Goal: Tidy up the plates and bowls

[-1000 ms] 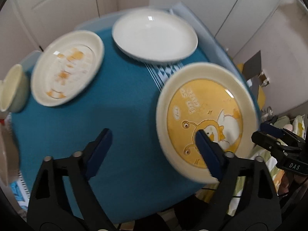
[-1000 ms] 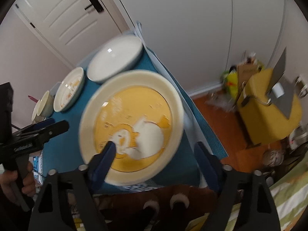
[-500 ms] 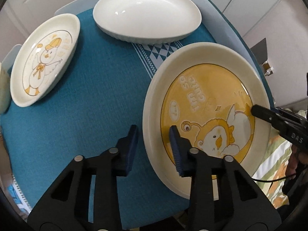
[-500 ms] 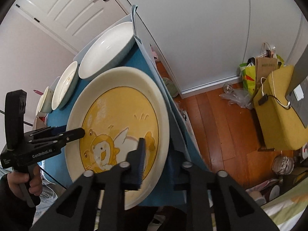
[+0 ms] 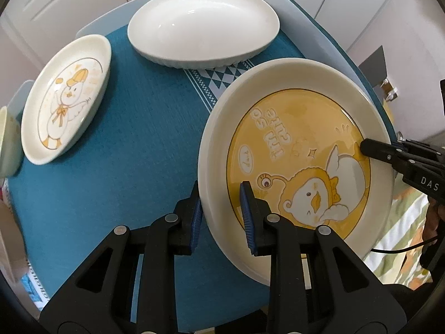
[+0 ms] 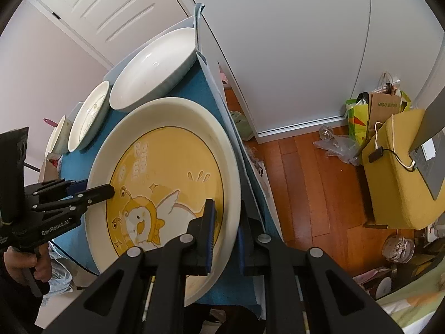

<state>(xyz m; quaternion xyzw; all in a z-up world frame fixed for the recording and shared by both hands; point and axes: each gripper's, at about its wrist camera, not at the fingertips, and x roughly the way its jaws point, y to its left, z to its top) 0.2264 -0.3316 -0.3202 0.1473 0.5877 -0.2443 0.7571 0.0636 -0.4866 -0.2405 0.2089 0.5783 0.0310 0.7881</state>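
A large cream plate with a yellow duck picture (image 5: 294, 150) (image 6: 167, 172) lies at the near right corner of the blue-clothed table (image 5: 125, 153). My left gripper (image 5: 221, 214) is shut on its near-left rim. My right gripper (image 6: 225, 233) is shut on the opposite rim; it also shows in the left wrist view (image 5: 395, 156). A plain white deep plate (image 5: 203, 25) (image 6: 153, 66) sits at the back. A smaller cream plate with a duck drawing (image 5: 66, 97) (image 6: 89, 114) sits at the left.
A pale green bowl (image 5: 8, 139) (image 6: 58, 136) stands at the far left table edge. Right of the table are wooden floor (image 6: 311, 183), a yellow seat (image 6: 400, 178), bags (image 6: 370, 108) and white cupboard doors (image 6: 292, 41).
Both grippers, open a second ago, have closed on opposite rims of the yellow duck plate. The left wrist view has moved closer to the plate.
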